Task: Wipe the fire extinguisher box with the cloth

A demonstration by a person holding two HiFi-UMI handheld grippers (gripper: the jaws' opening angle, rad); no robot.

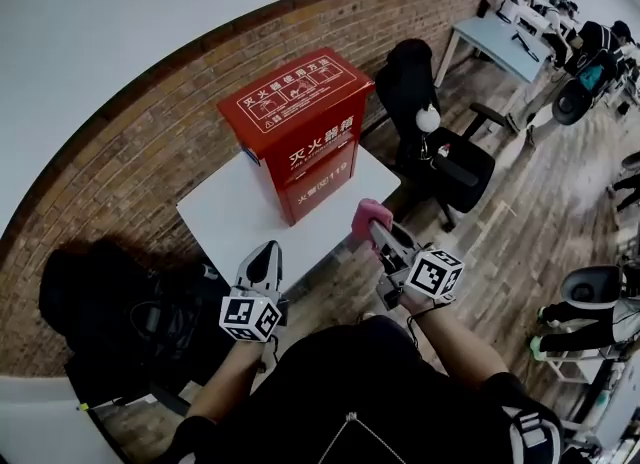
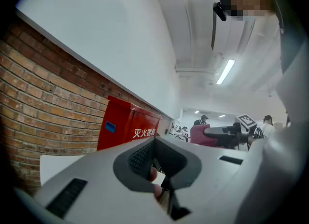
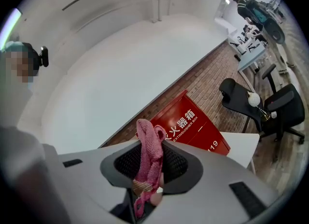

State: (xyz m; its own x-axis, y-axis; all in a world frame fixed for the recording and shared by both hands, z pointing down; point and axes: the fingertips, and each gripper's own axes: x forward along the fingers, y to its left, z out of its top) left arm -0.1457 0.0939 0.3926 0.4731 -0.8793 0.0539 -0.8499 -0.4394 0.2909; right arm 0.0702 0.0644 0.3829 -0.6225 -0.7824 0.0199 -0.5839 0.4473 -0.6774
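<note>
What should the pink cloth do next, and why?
Probably move the right tool forward and left until the pink cloth it pinches touches the red box. The cloth is in the air, short of the box's front, so wiping cannot start yet.

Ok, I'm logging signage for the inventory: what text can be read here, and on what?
"灭火器箱": front of the fire extinguisher box.
"EXTINGUISHER BOX": just below it.
"119": lower on that front.
Lid print: too small to read.
Marker cubes: patterns, no words.
</note>
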